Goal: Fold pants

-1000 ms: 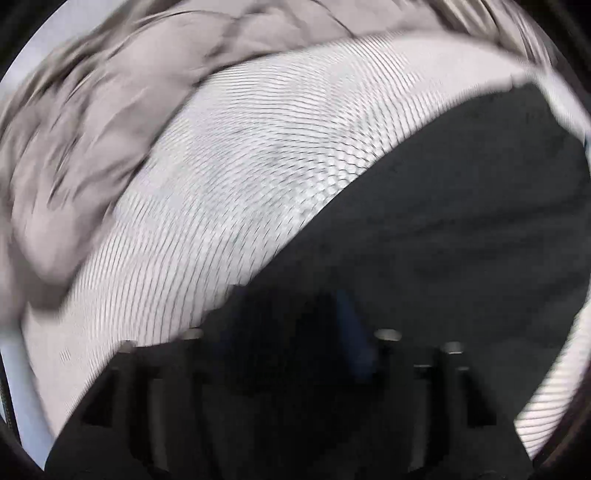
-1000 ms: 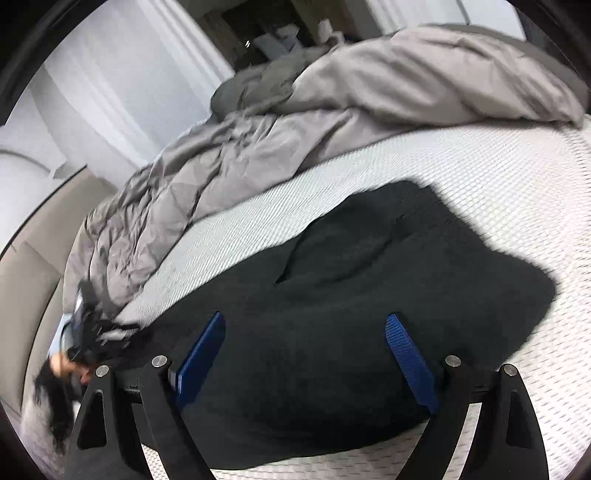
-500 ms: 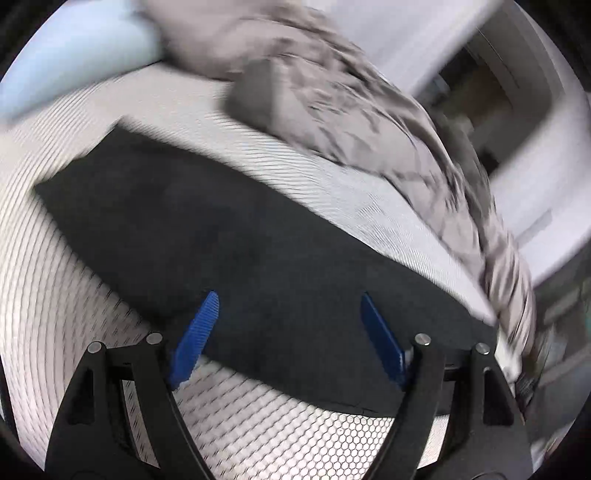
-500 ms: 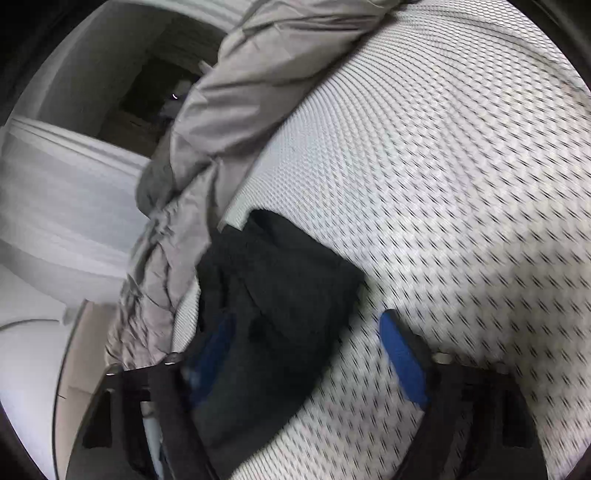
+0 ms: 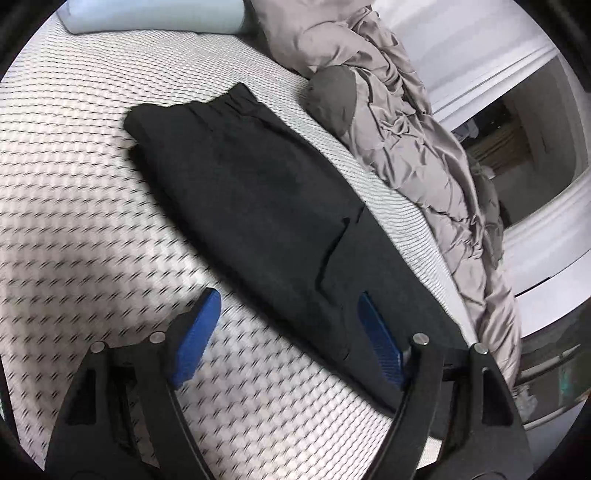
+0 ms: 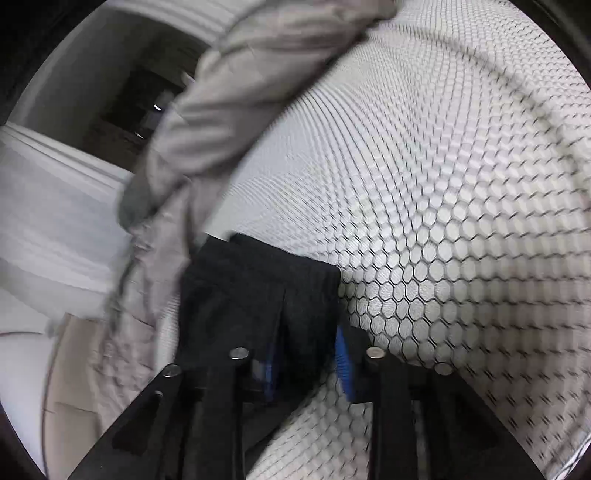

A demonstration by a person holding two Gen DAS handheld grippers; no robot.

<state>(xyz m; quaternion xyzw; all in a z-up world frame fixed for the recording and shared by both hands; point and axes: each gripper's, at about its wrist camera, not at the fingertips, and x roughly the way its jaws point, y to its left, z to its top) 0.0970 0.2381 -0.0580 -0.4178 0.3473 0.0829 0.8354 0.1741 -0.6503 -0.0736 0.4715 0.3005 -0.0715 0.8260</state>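
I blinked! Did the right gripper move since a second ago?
Yes. The right gripper has slid toward the pants edge nearest the grey duvet, its jaws just closing around that edge.

pants (image 5: 258, 206) on mattress (image 5: 74, 184) | duvet (image 5: 417, 147) right of pants | pillow (image 5: 155, 16) behind

One pair of black pants (image 5: 255, 206) lies on one honeycomb-patterned mattress (image 5: 74, 206). One grey duvet (image 5: 413, 136) is bunched beside the pants, and one pale blue pillow (image 5: 155, 16) lies beyond them. Two grippers show, the left gripper (image 5: 286, 328) and the right gripper (image 6: 306, 363).
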